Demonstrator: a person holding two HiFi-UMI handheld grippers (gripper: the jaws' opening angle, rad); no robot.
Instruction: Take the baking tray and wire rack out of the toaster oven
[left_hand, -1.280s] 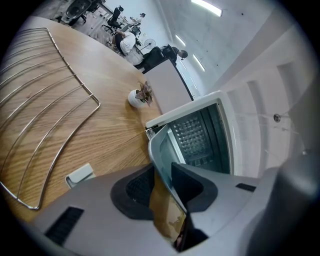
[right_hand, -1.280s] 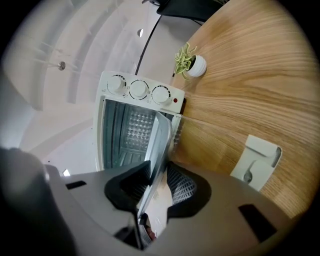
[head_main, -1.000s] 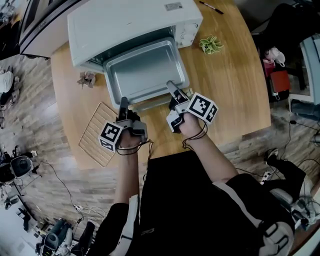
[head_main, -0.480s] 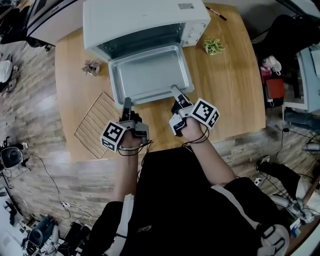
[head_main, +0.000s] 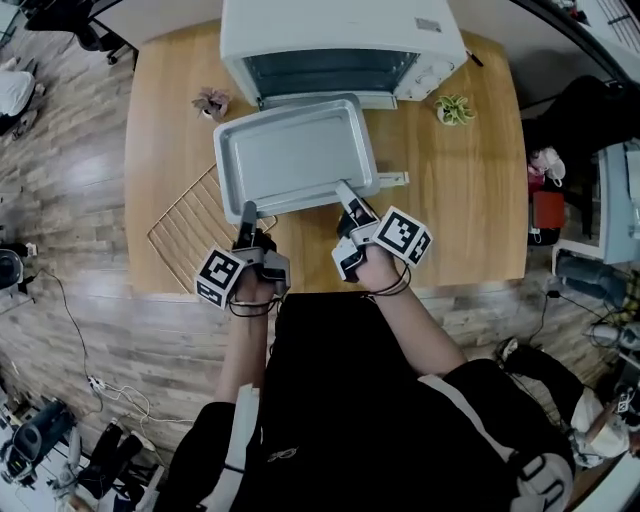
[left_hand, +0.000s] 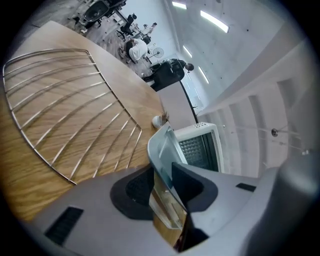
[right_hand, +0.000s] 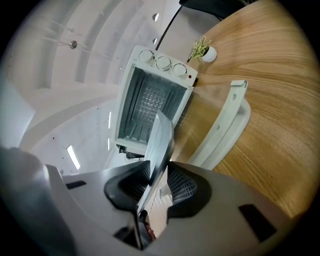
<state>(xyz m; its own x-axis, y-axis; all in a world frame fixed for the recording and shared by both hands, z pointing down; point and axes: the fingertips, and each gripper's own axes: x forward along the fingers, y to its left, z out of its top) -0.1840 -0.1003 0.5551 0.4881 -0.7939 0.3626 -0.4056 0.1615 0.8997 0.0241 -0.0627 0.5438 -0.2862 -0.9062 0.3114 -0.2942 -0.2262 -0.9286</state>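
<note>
The grey baking tray (head_main: 295, 155) hangs over the wooden table in front of the white toaster oven (head_main: 340, 45), fully outside its opening. My left gripper (head_main: 247, 212) is shut on the tray's near rim at the left corner, and my right gripper (head_main: 343, 190) is shut on the same rim at the right. In the left gripper view the tray's edge (left_hand: 161, 155) sits pinched between the pads. The right gripper view shows the rim (right_hand: 159, 145) clamped likewise, with the open oven (right_hand: 150, 102) behind. The wire rack (head_main: 190, 232) lies flat on the table at the left, partly under the tray.
The oven's door (head_main: 390, 181) lies folded down under the tray, its handle sticking out to the right. A small potted plant (head_main: 454, 109) stands right of the oven and a dried flower (head_main: 210, 101) left of it. The table's (head_main: 470, 210) near edge runs just below my grippers.
Both grippers have drawn the tray toward me, out of the oven's mouth until it is wholly clear. The wire rack has stayed where it lay.
</note>
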